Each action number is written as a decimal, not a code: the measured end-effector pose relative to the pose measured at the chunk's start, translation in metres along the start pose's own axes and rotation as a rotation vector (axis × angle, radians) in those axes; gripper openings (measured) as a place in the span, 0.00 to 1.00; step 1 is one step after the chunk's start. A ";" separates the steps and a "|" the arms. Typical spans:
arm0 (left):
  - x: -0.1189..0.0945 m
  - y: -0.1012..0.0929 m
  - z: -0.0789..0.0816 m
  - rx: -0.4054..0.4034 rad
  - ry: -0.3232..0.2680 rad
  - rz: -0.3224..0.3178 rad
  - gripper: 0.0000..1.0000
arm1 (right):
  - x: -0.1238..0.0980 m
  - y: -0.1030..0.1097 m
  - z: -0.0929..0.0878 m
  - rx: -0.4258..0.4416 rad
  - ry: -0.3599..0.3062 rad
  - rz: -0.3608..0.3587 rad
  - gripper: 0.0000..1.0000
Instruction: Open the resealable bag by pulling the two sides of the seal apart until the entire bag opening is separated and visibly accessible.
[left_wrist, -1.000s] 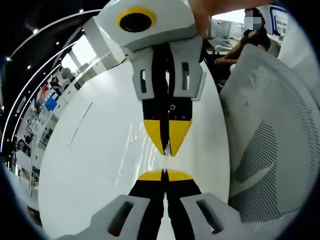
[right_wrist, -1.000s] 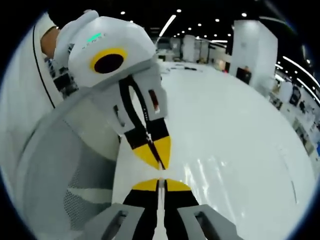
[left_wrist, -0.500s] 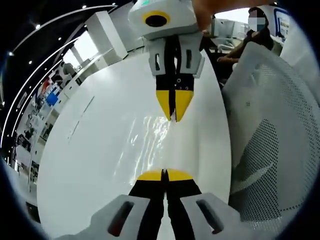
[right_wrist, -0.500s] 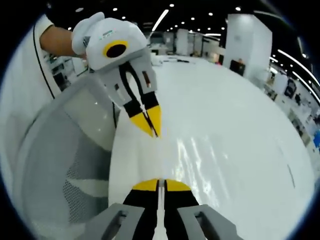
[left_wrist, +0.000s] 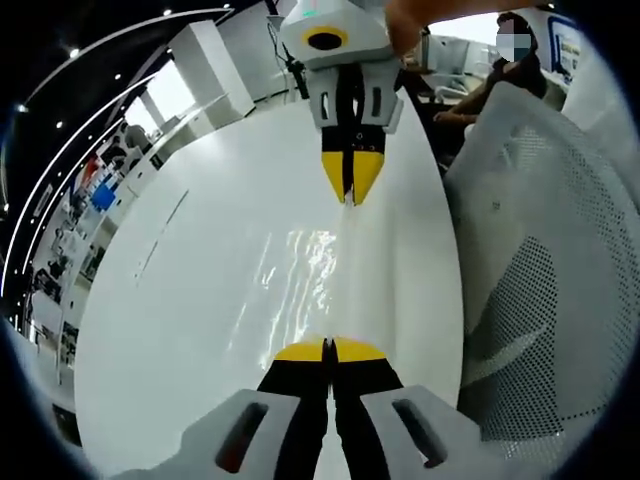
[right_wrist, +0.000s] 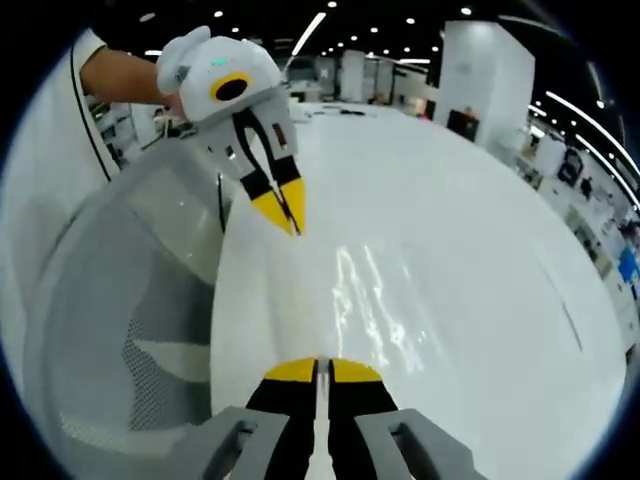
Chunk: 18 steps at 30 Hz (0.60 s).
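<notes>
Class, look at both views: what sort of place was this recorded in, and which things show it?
Probably a large open-plan office or lab: a big white table, a mesh chair beside it, rows of ceiling spotlights, and a person seated in the background.

The two cameras face each other low over the white bench (left_wrist: 200, 300). The left gripper view looks along its own closed jaws toward the right hand-held gripper (left_wrist: 349, 200), with the mesh chair (left_wrist: 540, 300) at the bench's edge. The right gripper view looks back at the left hand-held gripper (right_wrist: 292, 228). Both views share the glossy bench top (right_wrist: 450, 280) and the chair (right_wrist: 120, 320).
</notes>
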<state>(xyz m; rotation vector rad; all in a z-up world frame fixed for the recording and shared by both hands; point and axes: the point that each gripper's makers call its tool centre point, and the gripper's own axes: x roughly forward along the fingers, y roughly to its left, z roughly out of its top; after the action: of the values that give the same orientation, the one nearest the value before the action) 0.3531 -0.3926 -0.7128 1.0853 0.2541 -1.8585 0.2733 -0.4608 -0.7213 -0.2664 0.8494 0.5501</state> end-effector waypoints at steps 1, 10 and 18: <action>0.000 0.001 -0.001 0.004 0.006 0.004 0.00 | -0.001 -0.001 -0.003 0.001 0.008 -0.002 0.00; 0.000 -0.001 0.004 0.007 -0.004 -0.001 0.00 | 0.002 0.003 -0.005 0.031 0.007 0.003 0.00; 0.001 -0.001 0.003 0.046 -0.002 0.010 0.00 | 0.004 0.018 -0.002 0.163 -0.034 0.072 0.00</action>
<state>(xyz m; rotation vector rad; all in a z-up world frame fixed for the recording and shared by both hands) 0.3504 -0.3940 -0.7120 1.1139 0.2049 -1.8648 0.2639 -0.4455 -0.7257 -0.0778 0.8679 0.5477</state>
